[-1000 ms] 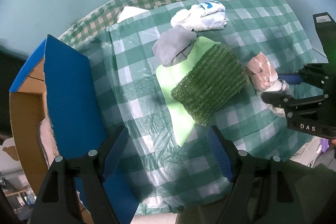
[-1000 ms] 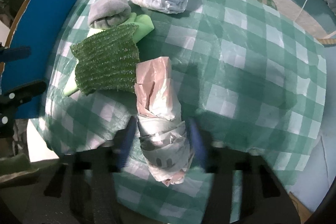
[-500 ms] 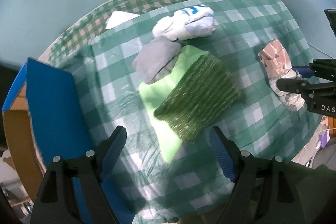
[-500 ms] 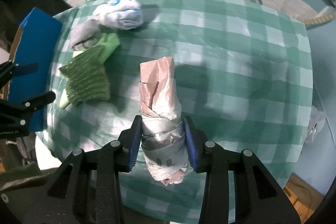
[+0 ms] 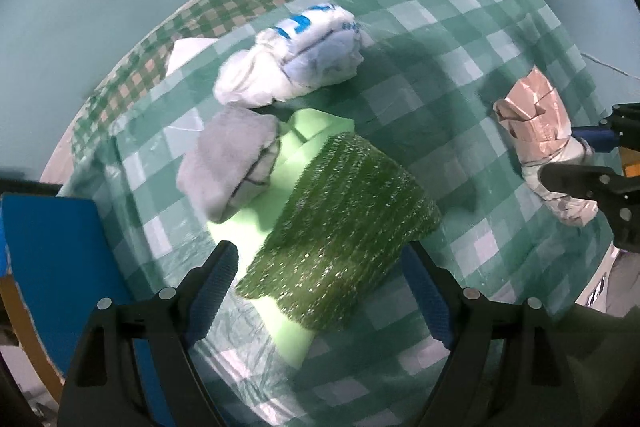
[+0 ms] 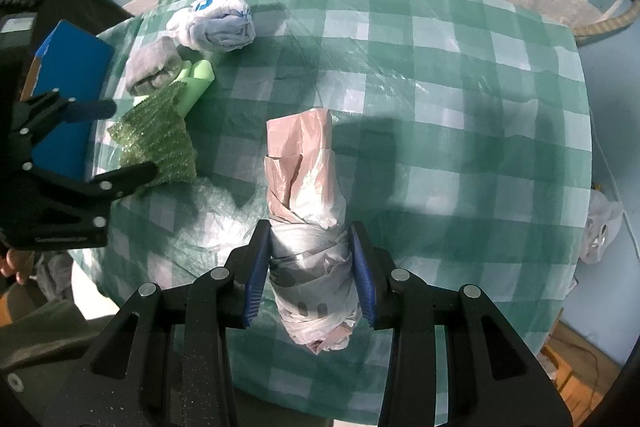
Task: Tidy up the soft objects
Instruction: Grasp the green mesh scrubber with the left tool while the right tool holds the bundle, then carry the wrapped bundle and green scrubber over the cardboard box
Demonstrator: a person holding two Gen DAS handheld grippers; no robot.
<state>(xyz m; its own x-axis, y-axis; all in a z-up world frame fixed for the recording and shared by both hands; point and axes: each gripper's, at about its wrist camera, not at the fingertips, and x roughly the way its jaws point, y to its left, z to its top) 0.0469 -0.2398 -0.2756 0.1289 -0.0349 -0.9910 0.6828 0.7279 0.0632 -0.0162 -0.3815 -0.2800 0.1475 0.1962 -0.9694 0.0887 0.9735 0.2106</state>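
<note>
My right gripper [image 6: 310, 247] is shut on a rolled pink and grey plastic bundle [image 6: 304, 183] and holds it above the checked table; the bundle also shows in the left wrist view [image 5: 536, 131]. My left gripper [image 5: 320, 275] is open and empty, its jaws either side of a dark green glittery cloth [image 5: 340, 235] that lies on a light green cloth [image 5: 296, 147]. A grey rolled cloth [image 5: 232, 163] and a white and blue bundle [image 5: 296, 63] lie just beyond. In the right wrist view the green cloth [image 6: 156, 139] is at the left.
A green checked tablecloth [image 6: 440, 99] covers the round table. A cardboard box with a blue flap [image 5: 60, 259] stands at the table's left edge; it also shows in the right wrist view [image 6: 68, 79]. A white plastic bag [image 6: 600, 227] hangs off the right.
My right gripper has lifted the pink and grey bundle off the table. My left gripper has moved forward, closing in on the dark green cloth.
</note>
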